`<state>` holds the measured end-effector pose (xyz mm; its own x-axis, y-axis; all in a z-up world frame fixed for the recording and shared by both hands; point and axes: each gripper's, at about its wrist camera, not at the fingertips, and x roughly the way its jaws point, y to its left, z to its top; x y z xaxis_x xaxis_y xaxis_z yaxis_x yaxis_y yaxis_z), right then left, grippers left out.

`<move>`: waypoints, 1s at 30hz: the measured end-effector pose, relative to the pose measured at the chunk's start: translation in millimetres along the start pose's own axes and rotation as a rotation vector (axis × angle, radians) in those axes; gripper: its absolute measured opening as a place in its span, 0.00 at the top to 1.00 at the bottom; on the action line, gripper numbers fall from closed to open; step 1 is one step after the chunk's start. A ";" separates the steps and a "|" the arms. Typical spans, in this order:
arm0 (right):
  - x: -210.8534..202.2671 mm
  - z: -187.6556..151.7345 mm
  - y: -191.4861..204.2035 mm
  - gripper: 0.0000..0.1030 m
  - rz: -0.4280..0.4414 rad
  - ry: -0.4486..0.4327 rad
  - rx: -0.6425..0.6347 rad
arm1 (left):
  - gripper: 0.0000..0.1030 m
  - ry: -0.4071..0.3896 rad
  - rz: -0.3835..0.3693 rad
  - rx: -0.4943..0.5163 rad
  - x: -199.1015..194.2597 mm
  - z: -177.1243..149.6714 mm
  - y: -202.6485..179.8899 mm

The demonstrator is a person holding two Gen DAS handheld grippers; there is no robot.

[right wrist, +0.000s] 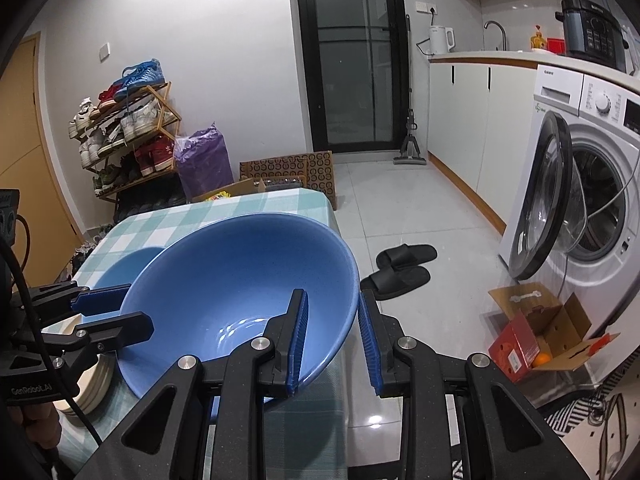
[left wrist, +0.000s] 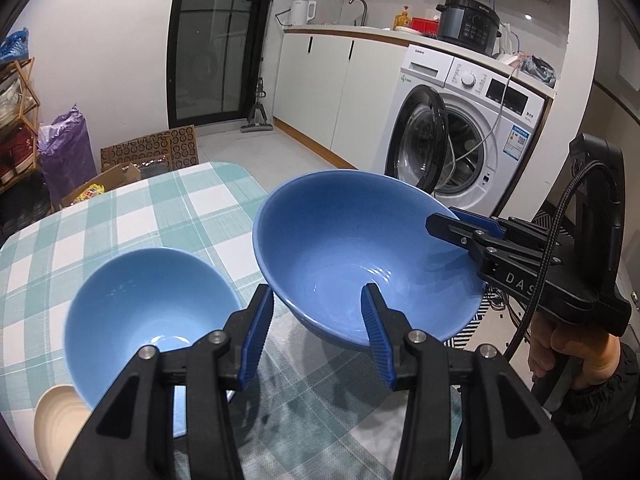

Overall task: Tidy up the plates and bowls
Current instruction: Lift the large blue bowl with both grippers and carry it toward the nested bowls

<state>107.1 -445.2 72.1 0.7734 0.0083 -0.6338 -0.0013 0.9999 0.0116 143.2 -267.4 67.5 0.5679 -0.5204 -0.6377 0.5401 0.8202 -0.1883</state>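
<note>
We lift big bowl (left wrist: 360, 256) – both grippers (left wrist: 316, 320) (right wrist: 332, 332) clenched on rim | nest into small bowl (left wrist: 152, 316), 9 o'clock

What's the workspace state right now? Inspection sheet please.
Surface: checked tablecloth on the table.
Job's things: large blue bowl held tilted, seemingly off the table; smaller blue bowl by the cream plates.
Clutter: nothing seen.
Grippers: left gripper and right gripper each clamp the large bowl's rim, on different sides.
Cables: black cable hangs from the right gripper.
Surroundings: washing machine with its door open; slippers on the floor; shoe rack.
</note>
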 end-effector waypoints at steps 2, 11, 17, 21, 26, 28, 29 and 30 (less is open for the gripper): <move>-3.8 2.8 4.4 0.75 0.002 -0.008 -0.003 | 0.57 -0.008 0.003 -0.001 -3.9 0.5 2.1; -16.8 14.0 29.8 0.75 0.020 -0.044 -0.021 | 0.57 -0.049 0.027 -0.005 -26.6 0.1 16.5; -21.0 23.2 48.7 0.74 0.037 -0.059 -0.040 | 0.57 -0.069 0.048 -0.018 -39.6 -0.2 29.1; -21.4 28.4 60.1 0.75 0.050 -0.065 -0.050 | 0.57 -0.083 0.060 -0.025 -47.1 0.4 37.1; -19.8 34.7 75.1 0.75 0.064 -0.072 -0.060 | 0.57 -0.095 0.076 -0.034 -53.4 1.0 46.3; -19.0 36.7 80.8 0.75 0.071 -0.073 -0.065 | 0.57 -0.097 0.082 -0.038 -55.5 0.7 50.7; -18.0 37.8 82.0 0.75 0.073 -0.073 -0.067 | 0.57 -0.099 0.085 -0.040 -57.0 0.2 52.3; -17.4 38.6 85.2 0.75 0.076 -0.073 -0.070 | 0.57 -0.101 0.087 -0.040 -58.5 -0.2 53.7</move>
<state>118.0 -360.4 114.0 0.8134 0.0858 -0.5753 -0.1035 0.9946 0.0020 138.9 -192.8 94.5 0.6725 -0.4664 -0.5747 0.4617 0.8712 -0.1668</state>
